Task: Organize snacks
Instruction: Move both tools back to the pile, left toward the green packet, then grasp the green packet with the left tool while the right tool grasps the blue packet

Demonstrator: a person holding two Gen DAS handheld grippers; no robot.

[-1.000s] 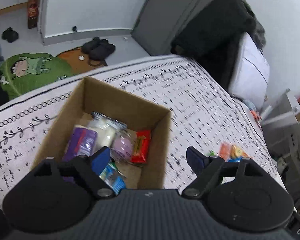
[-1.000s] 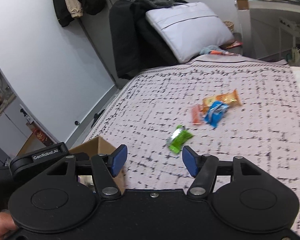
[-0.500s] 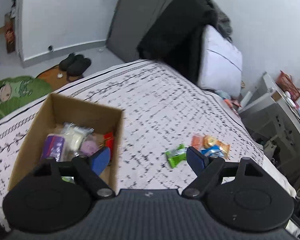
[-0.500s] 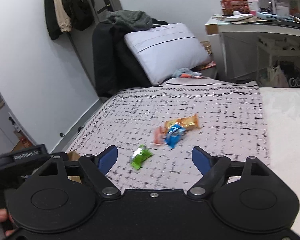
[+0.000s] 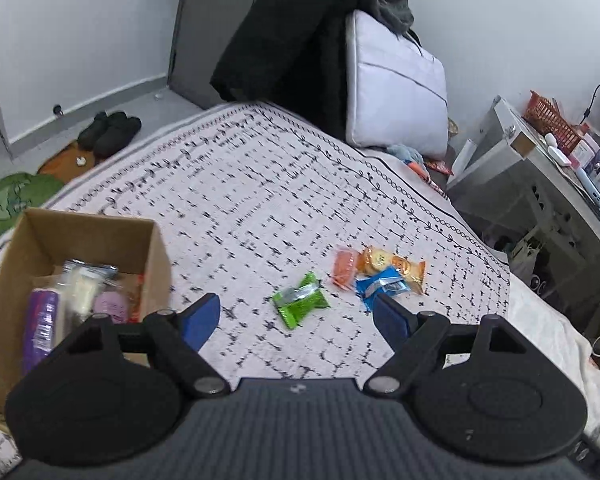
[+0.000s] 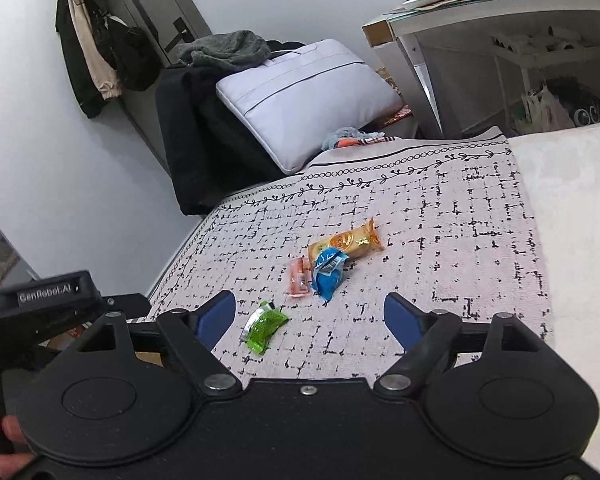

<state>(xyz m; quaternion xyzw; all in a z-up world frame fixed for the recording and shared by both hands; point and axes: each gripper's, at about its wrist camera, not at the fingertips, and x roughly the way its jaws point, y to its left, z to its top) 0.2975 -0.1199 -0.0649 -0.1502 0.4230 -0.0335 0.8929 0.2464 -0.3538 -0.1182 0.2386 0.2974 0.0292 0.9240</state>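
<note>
On the patterned bedspread lie a green packet (image 5: 300, 300) (image 6: 265, 325), a blue packet (image 5: 382, 286) (image 6: 329, 272), an orange packet (image 5: 392, 266) (image 6: 346, 243) and a small pink packet (image 5: 345, 266) (image 6: 299, 278). A cardboard box (image 5: 156, 256) at the left holds several snacks, among them a purple one (image 5: 42, 322) and a white one (image 5: 82, 286). My left gripper (image 5: 296, 318) is open and empty, just short of the green packet. My right gripper (image 6: 310, 318) is open and empty, hovering near the same packets.
A white pillow (image 5: 396, 88) and dark clothes (image 5: 284, 36) sit at the head of the bed. A desk (image 6: 500, 16) with clutter stands to the right. Shoes (image 5: 110, 132) and a green mat (image 5: 8, 200) lie on the floor. The left gripper body (image 6: 40, 304) and a hand (image 6: 4, 440) show at the right view's left edge.
My left gripper swung right from over the box toward the loose packets. My right gripper opened wider and drew back, with the packets now between its fingers in view.
</note>
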